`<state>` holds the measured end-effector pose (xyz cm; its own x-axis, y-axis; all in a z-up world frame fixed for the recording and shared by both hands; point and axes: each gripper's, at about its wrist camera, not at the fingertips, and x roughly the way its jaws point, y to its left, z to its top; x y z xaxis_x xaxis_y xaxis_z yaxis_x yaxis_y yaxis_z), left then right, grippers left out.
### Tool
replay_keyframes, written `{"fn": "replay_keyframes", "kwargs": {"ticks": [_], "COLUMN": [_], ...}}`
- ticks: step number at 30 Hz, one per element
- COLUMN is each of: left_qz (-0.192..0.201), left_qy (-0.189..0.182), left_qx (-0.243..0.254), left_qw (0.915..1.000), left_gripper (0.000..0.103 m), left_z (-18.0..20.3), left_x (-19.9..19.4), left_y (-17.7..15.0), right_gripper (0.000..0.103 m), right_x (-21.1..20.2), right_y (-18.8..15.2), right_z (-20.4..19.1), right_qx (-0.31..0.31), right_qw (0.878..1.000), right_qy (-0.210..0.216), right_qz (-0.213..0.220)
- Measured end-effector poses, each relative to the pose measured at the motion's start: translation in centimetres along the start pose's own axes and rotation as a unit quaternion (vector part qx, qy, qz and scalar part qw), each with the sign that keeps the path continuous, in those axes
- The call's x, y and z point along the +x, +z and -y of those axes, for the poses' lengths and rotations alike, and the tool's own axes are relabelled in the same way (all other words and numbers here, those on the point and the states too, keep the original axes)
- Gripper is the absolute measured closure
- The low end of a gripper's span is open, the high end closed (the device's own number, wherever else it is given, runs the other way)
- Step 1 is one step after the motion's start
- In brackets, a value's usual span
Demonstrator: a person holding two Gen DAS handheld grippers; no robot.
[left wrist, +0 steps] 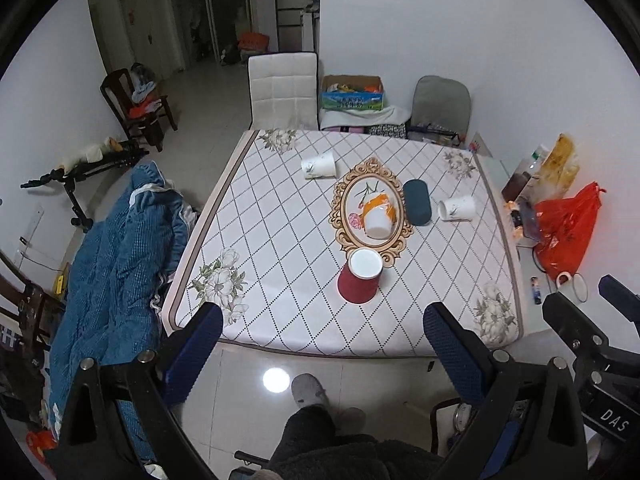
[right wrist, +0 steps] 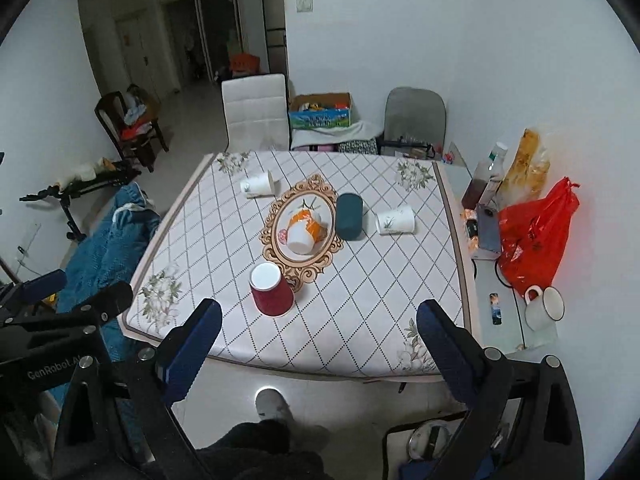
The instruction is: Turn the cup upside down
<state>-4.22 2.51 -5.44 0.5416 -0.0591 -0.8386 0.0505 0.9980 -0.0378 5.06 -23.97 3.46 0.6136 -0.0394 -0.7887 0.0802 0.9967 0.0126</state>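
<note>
A red paper cup (left wrist: 359,279) (right wrist: 271,291) stands on the patterned table near its front edge, white end up. An orange-and-white cup (left wrist: 379,215) (right wrist: 305,231) lies tipped on the oval gold-framed mat (left wrist: 341,216) (right wrist: 272,236). Two white cups lie on their sides: one far left (left wrist: 318,165) (right wrist: 258,185), one right (left wrist: 457,208) (right wrist: 395,220). My left gripper (left wrist: 322,344) and right gripper (right wrist: 320,340) are both open and empty, held above the floor in front of the table.
A dark teal case (left wrist: 417,202) (right wrist: 349,216) lies beside the mat. A side ledge at right holds a red bag (right wrist: 534,236), bottle (right wrist: 486,184) and enamel mug (right wrist: 544,308). A blue blanket (left wrist: 116,272) lies left of the table, chairs behind it. The person's leg and slipper (left wrist: 308,396) are below.
</note>
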Motion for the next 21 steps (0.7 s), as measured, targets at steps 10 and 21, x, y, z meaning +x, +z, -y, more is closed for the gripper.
{"fn": "replay_keyframes", "kwargs": {"ticks": [10,21], "left_qz": [0.021,0.026], "left_qy": [0.006,0.013], "left_qx": [-0.012,-0.009], "left_qw": [0.9997,0.9995], "left_gripper": [0.000,0.000], "left_z": [-0.6,-0.6], "left_x": [-3.4,-4.2], "left_y": [-0.9,-1.2], "right_gripper": [0.003,0.003], "right_x": [-4.3,-4.5], "right_y": [-0.2,0.0], "right_z": [-0.7,-1.0], "right_qx": [-0.014,-0.017], "right_qw": [1.000,1.000], "right_qy": [-0.003,0.003], "right_qz": [0.024,0.022]}}
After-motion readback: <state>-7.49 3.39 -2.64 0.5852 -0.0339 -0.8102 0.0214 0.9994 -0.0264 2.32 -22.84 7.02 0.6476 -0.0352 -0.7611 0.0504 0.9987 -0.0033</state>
